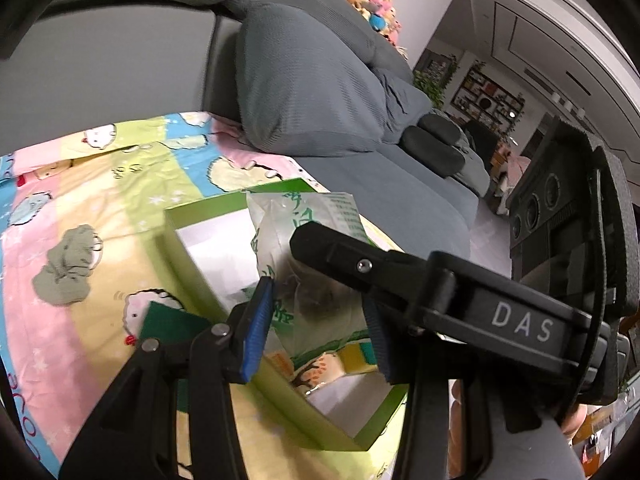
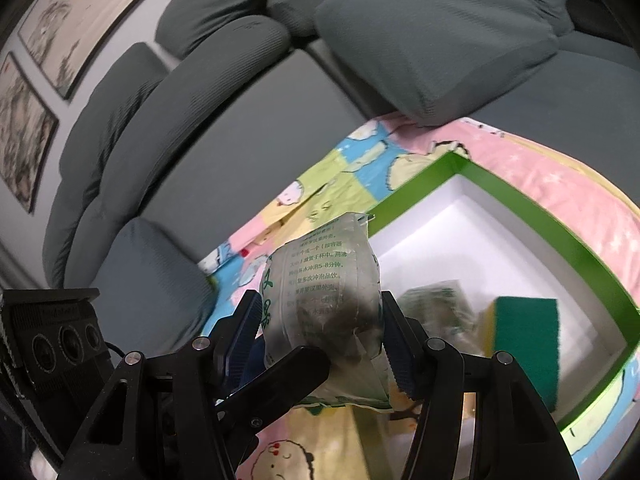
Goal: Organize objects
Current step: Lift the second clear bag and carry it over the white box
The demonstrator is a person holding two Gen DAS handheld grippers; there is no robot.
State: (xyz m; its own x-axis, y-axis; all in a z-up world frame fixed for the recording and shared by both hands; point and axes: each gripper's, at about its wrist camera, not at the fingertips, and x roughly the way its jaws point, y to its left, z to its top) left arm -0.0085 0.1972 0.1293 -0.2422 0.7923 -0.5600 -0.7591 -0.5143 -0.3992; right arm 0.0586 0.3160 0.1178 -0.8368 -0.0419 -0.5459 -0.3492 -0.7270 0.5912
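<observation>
A clear plastic packet with green print and a dark round fruit inside (image 2: 324, 292) is held upright between the pads of my right gripper (image 2: 320, 320), just left of a green-rimmed white box (image 2: 520, 204). In the left wrist view the same packet (image 1: 316, 256) sits between the blue pads of my left gripper (image 1: 316, 312), with the right gripper's finger (image 1: 360, 256) crossing in front. Both grippers close on it above the box (image 1: 176, 236). A green and yellow sponge (image 2: 524, 340) lies inside the box.
The box rests on a cartoon-print sheet (image 1: 100, 200) spread over a grey sofa (image 2: 224, 128) with loose cushions (image 1: 304, 92). A dark green sponge (image 1: 168, 324) lies on the sheet left of the box. Another blurred packet (image 2: 436, 304) is in the box.
</observation>
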